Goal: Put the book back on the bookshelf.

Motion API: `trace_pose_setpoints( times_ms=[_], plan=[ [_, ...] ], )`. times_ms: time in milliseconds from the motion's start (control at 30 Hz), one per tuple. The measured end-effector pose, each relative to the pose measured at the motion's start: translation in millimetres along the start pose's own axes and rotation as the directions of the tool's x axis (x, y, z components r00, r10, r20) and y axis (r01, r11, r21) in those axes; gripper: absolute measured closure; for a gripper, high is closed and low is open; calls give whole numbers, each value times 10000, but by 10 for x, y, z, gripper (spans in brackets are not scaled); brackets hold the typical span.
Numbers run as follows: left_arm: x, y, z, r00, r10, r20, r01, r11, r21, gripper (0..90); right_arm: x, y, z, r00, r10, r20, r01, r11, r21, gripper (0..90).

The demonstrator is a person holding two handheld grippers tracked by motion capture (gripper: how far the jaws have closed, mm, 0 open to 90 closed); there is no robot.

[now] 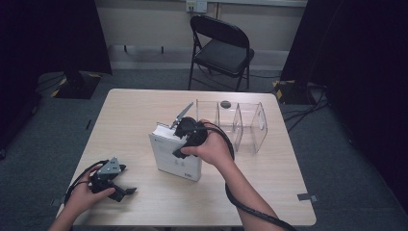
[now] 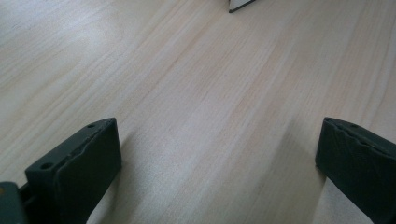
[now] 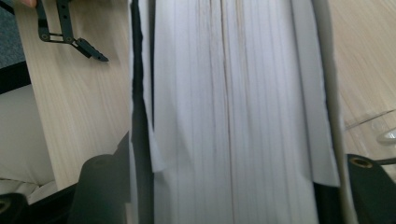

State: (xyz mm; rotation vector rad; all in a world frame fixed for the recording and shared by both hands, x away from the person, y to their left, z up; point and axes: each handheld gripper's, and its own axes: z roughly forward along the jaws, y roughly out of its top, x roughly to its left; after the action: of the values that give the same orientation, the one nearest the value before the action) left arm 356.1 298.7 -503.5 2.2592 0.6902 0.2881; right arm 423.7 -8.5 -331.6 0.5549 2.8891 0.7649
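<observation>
Straddling the upright book (image 1: 174,153) mid-table, right gripper (image 1: 180,139) jaws clamped on it; left gripper (image 1: 126,182) spread wide near the front-left corner.

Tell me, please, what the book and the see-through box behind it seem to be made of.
The book: paper, with a white cover that looks smooth, maybe card; the right gripper view shows its stacked page edges. The box: clear, glossy and stiff, probably acrylic or similar plastic, since the table shows through its walls; glass cannot be ruled out.
</observation>
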Motion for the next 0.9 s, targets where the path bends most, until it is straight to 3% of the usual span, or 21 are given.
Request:
trace_pose_setpoints(
  times_ms=[200,400,633,700,767,900],
  plan=[
    [1,1,-1,10000,16,10,-16,10000,0,0,8,49,19,9998,-178,22,177,9998,127,373],
    [2,1,-2,10000,16,19,-16,10000,12,0,-9,98,65,9997,56,-230,-55,10000,72,337],
    [4,0,-1,10000,42,36,-42,10000,10,0,30,119,69,9998,131,-177,-122,9986,505,445],
    [4,0,-2,10000,45,34,-45,10000,5,0,39,114,58,9993,277,-264,-265,9986,458,474],
    [6,0,-2,10000,56,54,-56,10000,16,0,51,112,30,9996,292,5,-292,9990,341,497],
    [9,-1,0,9999,42,124,-42,10000,-20,0,68,113,18,9984,560,108,-563,9978,355,509]
  ],
)
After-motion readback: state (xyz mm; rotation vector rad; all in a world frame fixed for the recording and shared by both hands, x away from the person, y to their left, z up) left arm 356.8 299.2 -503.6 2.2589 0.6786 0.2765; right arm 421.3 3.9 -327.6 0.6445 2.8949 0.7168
